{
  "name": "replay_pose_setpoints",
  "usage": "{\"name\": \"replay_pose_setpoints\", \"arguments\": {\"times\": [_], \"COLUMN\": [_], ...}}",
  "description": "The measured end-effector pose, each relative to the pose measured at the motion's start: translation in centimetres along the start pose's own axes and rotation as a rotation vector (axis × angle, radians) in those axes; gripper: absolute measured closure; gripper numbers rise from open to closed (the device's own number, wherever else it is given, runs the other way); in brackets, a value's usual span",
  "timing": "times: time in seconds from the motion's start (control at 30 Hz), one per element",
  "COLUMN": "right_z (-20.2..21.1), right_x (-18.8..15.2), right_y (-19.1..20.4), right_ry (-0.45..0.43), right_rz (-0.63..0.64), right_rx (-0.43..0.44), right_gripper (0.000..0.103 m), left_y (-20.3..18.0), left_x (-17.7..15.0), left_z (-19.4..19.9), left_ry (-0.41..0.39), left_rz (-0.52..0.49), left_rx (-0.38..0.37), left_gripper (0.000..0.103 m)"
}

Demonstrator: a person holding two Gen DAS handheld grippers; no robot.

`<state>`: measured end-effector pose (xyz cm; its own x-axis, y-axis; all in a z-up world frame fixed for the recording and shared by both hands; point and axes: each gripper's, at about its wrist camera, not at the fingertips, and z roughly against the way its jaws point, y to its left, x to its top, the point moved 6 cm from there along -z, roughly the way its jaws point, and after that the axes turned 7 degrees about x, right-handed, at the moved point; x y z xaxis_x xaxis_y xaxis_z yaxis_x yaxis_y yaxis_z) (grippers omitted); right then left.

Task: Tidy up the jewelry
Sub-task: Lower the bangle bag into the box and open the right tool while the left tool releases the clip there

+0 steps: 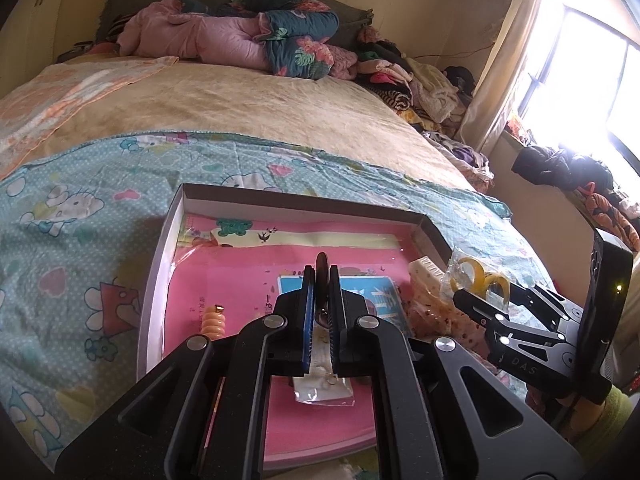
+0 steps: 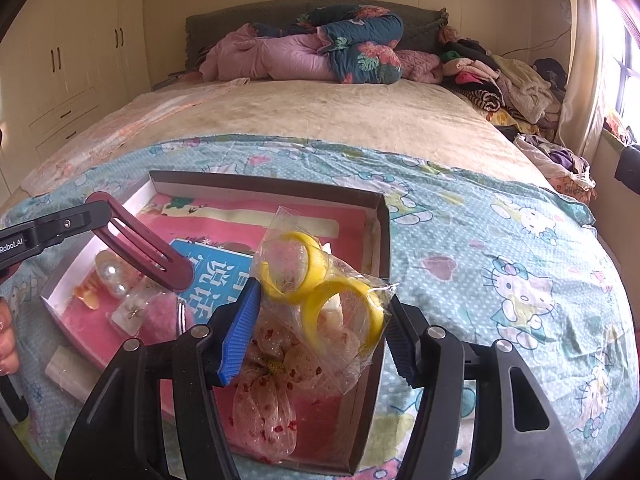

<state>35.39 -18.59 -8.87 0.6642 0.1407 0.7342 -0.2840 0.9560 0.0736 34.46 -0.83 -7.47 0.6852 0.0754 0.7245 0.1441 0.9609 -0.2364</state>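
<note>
Left wrist view: mounted behind the left gripper (image 1: 322, 280), angled down and forward along the bed (image 1: 280, 108) toward the headboard, close above the near edge of the shallow box (image 1: 160, 248). Right wrist view: same heading, behind the right gripper (image 2: 320, 312), close over the box's (image 2: 382, 240) right edge. Shared: box, cartoon sheet (image 2: 500, 248), bed, and each view catches the opposite gripper.

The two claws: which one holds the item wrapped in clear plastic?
The right claw holds the two yellow rings in a clear plastic bag. The left claw grips a bare dark red flat hair clip, unwrapped.
</note>
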Motion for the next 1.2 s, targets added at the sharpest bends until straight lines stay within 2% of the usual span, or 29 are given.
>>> {"name": "replay_pose_setpoints", "arguments": {"times": [0.47, 0.87, 1.2], "right_z": [-2.4, -0.6, 1.8], "right_x": [-1.3, -2.0, -1.7], "right_y": [0.7, 1.0, 1.0], "right_ry": [0.053, 0.024, -0.020], "right_rz": [0.005, -0.013, -0.013], "right_rx": [0.021, 0.044, 0.042], "right_gripper": [0.043, 0.034, 0.029], "left_y": [1.6, 1.7, 1.7], "left_x": [-0.9, -1.3, -1.5], "left_z": [-1.1, -0.9, 0.1], "left_ry": [0.018, 0.016, 0.007], "left_rz": [0.020, 0.005, -0.002], "left_rx": [0.036, 0.050, 0.067], "left_gripper": [0.100, 0.099, 0.083]}}
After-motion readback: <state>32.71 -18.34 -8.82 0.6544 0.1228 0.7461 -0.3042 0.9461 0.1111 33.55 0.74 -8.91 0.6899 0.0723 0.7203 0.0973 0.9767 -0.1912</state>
